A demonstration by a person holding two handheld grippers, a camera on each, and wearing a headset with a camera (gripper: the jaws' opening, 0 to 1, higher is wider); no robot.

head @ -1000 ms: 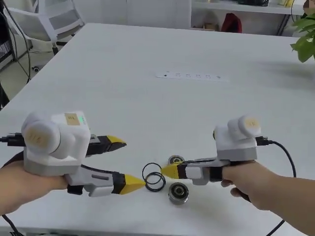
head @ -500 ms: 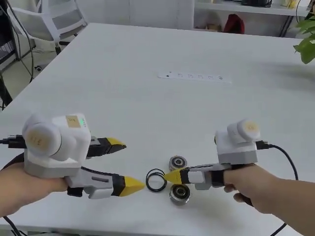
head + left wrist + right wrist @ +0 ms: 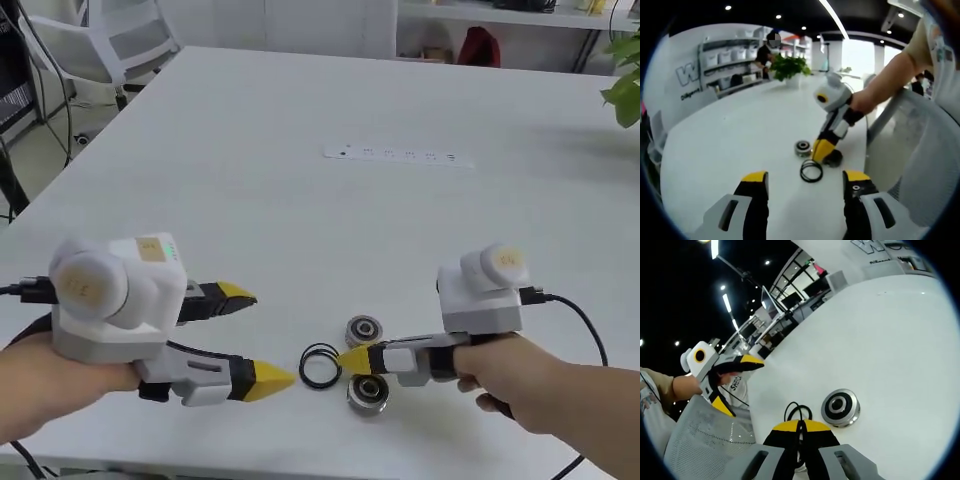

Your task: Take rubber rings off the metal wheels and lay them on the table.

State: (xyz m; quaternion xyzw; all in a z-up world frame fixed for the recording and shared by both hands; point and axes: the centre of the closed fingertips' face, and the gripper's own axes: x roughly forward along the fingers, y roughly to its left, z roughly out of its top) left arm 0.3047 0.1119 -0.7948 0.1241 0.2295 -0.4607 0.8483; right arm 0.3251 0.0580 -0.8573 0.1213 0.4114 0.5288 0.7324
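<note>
The left gripper point(image 3: 805, 176) holds its two yellow-tipped jaws wide apart above a white table point(image 3: 735, 130). Black rubber rings point(image 3: 811, 171) lie flat just ahead, between the jaws. Just beyond them the right gripper point(image 3: 823, 151) points down with its jaws together. One metal wheel point(image 3: 803, 148) lies on its left-jaw side and a second wheel point(image 3: 834, 158) on its right-jaw side.

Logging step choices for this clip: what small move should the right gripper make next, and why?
Probably open the right gripper and shift it to the nearer metal wheel. Its jaws are shut beside the rubber rings, which already lie on the table; whether that wheel bears a ring I cannot tell.
</note>
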